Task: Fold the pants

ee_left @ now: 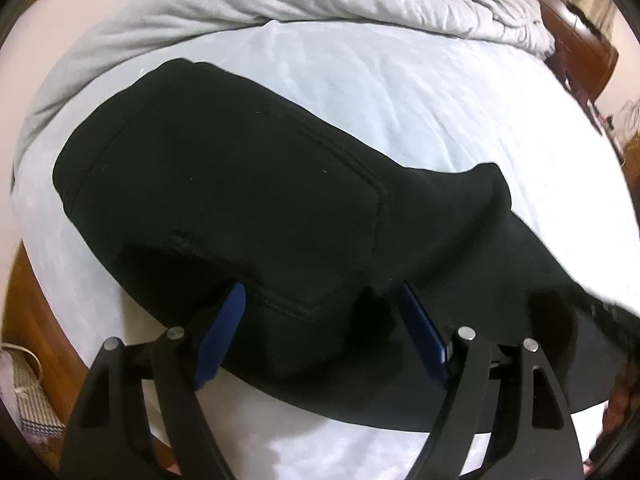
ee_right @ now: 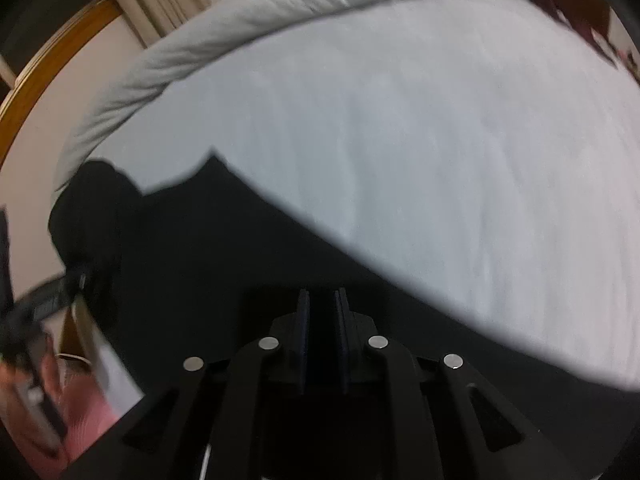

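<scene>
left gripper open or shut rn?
Open. In the left wrist view the left gripper has its blue fingers spread wide over the black pants, cloth between them unpinched.

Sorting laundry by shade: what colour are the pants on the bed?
Plain black pants, lying on a pale sheet; the left wrist view shows them best.

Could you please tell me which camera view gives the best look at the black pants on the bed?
The left wrist view: the black pants lie sharp there, with seams and a pocket outline visible on the pale sheet. The right wrist view is blurred and shows only a dark featureless stretch of the pants.
</scene>
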